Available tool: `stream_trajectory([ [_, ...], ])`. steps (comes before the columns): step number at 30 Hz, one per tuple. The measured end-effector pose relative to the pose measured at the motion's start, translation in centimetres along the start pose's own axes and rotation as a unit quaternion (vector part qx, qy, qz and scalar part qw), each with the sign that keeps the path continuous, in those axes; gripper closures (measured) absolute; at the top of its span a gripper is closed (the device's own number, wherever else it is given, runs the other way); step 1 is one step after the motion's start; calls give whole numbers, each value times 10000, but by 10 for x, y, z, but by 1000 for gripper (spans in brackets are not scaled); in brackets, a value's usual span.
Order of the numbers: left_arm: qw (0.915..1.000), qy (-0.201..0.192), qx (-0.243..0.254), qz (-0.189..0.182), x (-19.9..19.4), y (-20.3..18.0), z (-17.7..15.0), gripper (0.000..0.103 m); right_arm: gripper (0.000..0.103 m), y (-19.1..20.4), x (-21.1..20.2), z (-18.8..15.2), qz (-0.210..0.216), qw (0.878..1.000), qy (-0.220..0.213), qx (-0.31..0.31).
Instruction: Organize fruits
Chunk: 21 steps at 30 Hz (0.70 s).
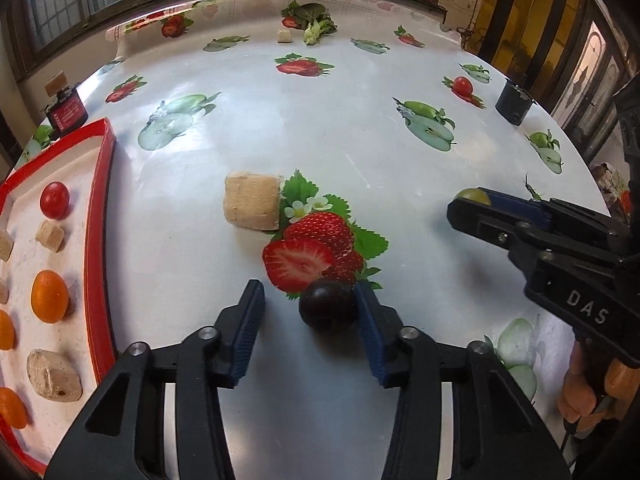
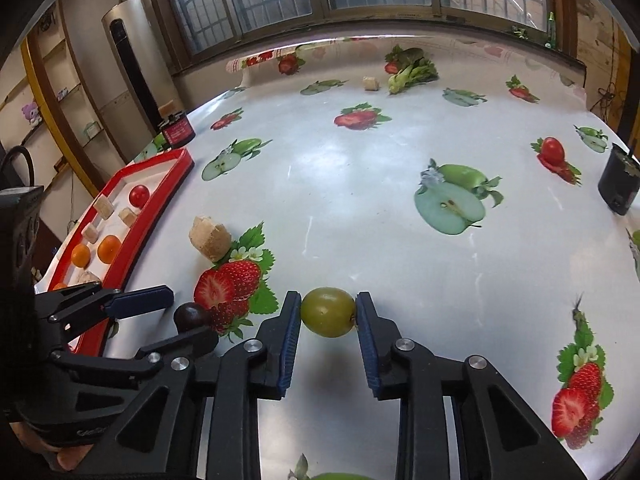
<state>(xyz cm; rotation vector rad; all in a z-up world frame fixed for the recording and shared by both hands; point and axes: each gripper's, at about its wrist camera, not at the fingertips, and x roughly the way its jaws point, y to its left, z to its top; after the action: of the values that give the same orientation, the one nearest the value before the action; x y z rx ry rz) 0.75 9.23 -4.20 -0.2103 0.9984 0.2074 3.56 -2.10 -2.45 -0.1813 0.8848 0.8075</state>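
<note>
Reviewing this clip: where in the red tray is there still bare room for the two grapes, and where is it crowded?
The tray's far end is bare, between its back wall and the cherry tomato. The near stretch is crowded: tan cubes, oranges and a tan lump sit close together. Outside, open table lies beyond the green grape and dark grape.
</note>
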Motion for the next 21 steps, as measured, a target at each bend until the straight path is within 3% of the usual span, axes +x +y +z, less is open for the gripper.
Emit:
stream_trajectory([
  [1,9999,14,49,-123,-1,-3,1,81,74,-4,-5,0,-3,10000,-49,53],
  [4,9997,-39,219,66,-5,-11,0,81,74,-11,-20,0,-74,9997,-179,139],
  [10,9998,-205,34,73,-27,0,-3,80,74,-10,-39,-1,-56,9993,-329,172],
  [21,9948,-816,-216,567,-78,34,-7,80,74,38,-46,-9,269,9989,-338,-193],
])
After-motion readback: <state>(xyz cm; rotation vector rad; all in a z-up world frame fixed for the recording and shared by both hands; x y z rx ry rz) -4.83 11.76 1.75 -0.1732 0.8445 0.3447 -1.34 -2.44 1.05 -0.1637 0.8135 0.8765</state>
